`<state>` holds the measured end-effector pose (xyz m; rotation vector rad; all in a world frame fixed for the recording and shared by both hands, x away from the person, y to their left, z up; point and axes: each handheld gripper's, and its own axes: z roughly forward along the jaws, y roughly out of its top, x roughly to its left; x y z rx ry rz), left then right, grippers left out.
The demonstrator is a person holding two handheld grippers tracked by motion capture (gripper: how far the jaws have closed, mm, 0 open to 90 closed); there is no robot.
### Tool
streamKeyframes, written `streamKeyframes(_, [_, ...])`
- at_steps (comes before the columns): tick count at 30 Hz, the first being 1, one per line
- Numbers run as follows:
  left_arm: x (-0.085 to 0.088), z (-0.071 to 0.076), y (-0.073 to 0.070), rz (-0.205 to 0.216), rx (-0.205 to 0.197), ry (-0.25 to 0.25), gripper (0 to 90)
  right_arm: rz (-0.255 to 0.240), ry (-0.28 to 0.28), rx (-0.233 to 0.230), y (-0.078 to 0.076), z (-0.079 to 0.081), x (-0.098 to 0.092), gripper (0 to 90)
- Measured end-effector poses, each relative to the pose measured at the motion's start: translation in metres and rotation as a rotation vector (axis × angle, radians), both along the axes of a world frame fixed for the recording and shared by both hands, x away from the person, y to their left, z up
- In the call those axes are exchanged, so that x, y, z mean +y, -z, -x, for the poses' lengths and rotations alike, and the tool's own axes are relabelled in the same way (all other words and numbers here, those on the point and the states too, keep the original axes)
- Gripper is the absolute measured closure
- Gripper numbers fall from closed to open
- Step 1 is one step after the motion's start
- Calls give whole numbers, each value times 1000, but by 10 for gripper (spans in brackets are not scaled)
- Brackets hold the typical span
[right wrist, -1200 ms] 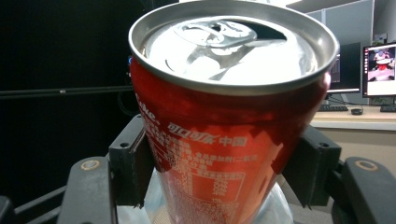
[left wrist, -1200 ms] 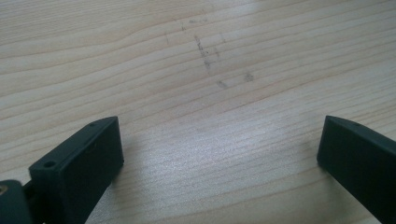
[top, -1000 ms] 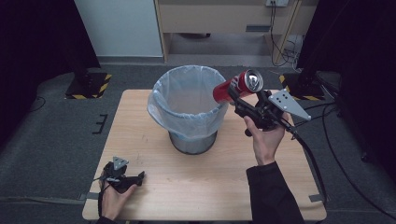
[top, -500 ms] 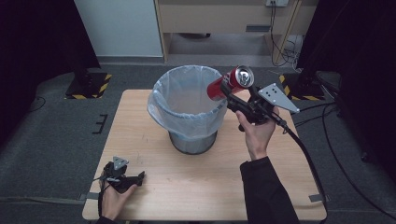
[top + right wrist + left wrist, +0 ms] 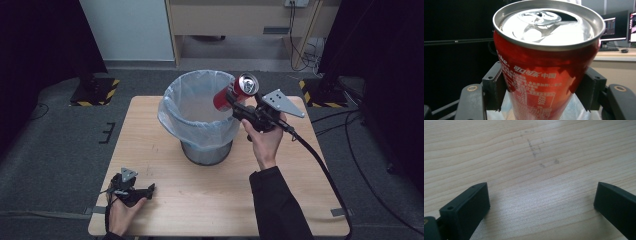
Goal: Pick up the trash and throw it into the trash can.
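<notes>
A red drink can (image 5: 234, 92) with an opened silver top hangs tilted over the right rim of a bin lined with a pale plastic bag (image 5: 198, 114). My right gripper (image 5: 233, 100) is shut on the can (image 5: 544, 72), its two black jaws pressed against the can's sides. My left gripper (image 5: 148, 190) rests low at the table's front left corner, held in a hand. Its jaws stand wide apart over bare wood (image 5: 536, 182), with nothing between them.
The bin stands at the middle of the wooden table (image 5: 170, 195). A black cable (image 5: 320, 165) trails from the right gripper over the table's right side. Two stand bases with yellow-black stripes (image 5: 95, 90) sit on the grey floor beyond the table.
My right gripper has carried the can leftward and a little lower, from beside the bin to over its right rim. The left gripper has stayed put.
</notes>
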<state>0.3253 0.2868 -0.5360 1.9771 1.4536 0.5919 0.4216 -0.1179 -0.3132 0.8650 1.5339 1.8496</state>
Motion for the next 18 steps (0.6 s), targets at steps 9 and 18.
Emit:
streamKeyframes(9, [0, 0, 0, 0, 0, 0, 0, 60, -10, 51, 13, -6, 9, 337])
streamKeyframes(18, [0, 0, 0, 0, 0, 0, 0, 120, -49, 116, 25, -11, 17, 334])
